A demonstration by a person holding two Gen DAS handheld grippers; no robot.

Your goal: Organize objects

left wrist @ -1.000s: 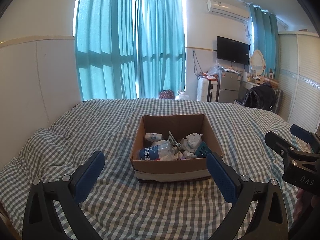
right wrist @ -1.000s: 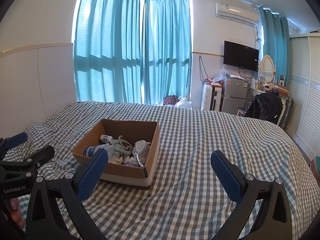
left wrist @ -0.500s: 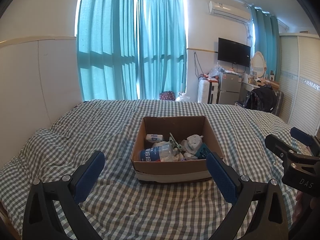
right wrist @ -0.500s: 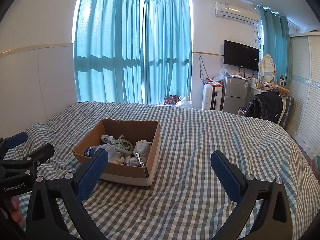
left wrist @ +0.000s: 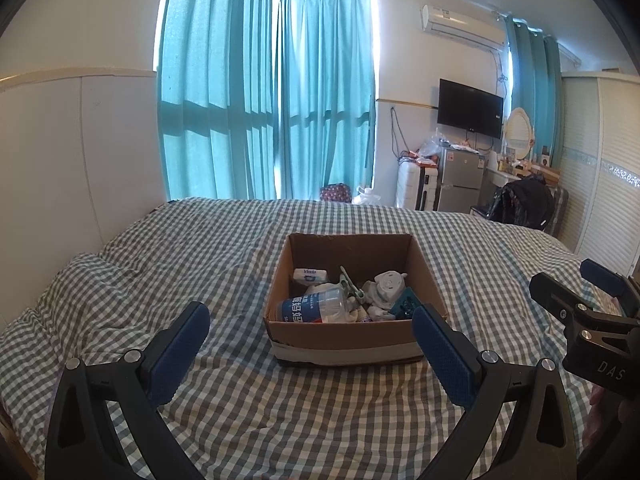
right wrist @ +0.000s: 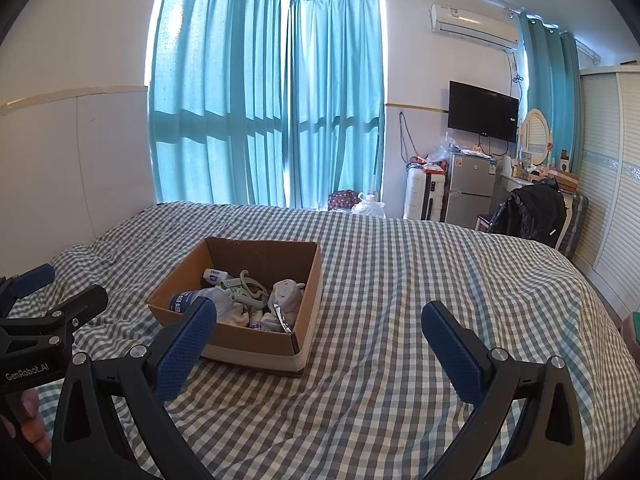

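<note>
- The cardboard box (left wrist: 344, 336) sits mid-bed (left wrist: 240, 420), holding a bottle (left wrist: 312, 308), a clip (right wrist: 246, 286) and soft socks (right wrist: 286, 294)
- Left claw (left wrist: 310, 354) and right claw (right wrist: 320, 344) hover spread wide, empty
- Bottle looks light, thin and slippery: take its middle

"DAS" on right gripper (left wrist: 592, 304); "GenRobot.AI", left gripper (right wrist: 44, 292)

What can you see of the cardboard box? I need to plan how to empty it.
The box is brown cardboard, square and shallow, open-topped with no flaps showing, and a pale tape band runs round its base. It sits flat on the checked bedspread, apart from both open grippers. Inside lie a water bottle on its side, a small white pack, a pale green clip, a grey soft toy and smaller items too jumbled to tell.
</note>
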